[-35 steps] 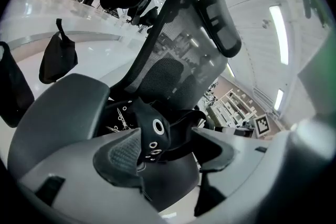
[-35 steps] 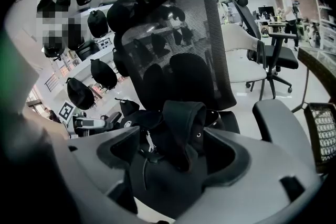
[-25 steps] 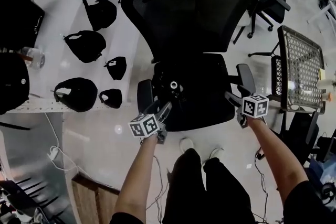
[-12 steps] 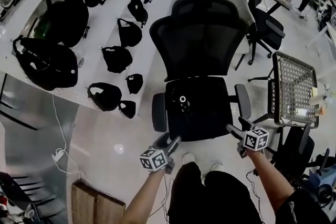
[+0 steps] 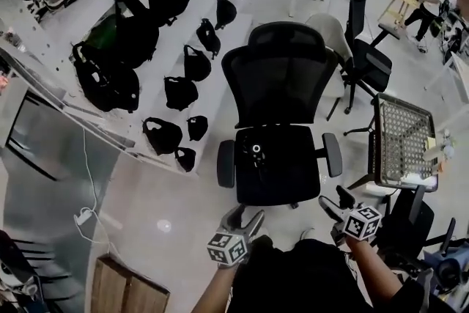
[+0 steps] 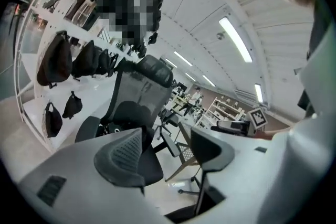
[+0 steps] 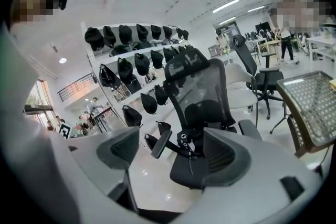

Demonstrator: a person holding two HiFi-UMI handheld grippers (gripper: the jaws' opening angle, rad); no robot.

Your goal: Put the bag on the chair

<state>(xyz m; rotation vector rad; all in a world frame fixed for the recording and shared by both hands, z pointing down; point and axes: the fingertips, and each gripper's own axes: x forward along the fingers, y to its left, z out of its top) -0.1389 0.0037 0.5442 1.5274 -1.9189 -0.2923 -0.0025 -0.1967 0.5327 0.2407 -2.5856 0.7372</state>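
Bag (image 5: 253,148), small and black with a round pale ring on top, lies on the seat of the black mesh-backed office chair (image 5: 281,81), toward the seat's rear left part near the backrest; the right gripper view shows it (image 7: 189,140) on the seat in front of the backrest, with a thin strap trailing forward over the cushion. Neither tool touches it. The left tool (image 5: 245,217) hangs low over the floor (image 5: 154,194), in front of the chair's front edge and clear of it, with its jaws spread and nothing between them; its own view looks through the open gap (image 6: 164,150) at the chair from the side. The right tool (image 5: 334,201) is held off the front right corner of the seat, near the right armrest (image 5: 332,155) but apart from it, its jaws likewise wide open and empty (image 7: 173,153). To the left of the chair, white shelves (image 5: 220,48) carry rows of other black bags. To the right stands a chair with a pale mesh back (image 5: 402,135), and a further dark chair (image 5: 364,59) stands behind.
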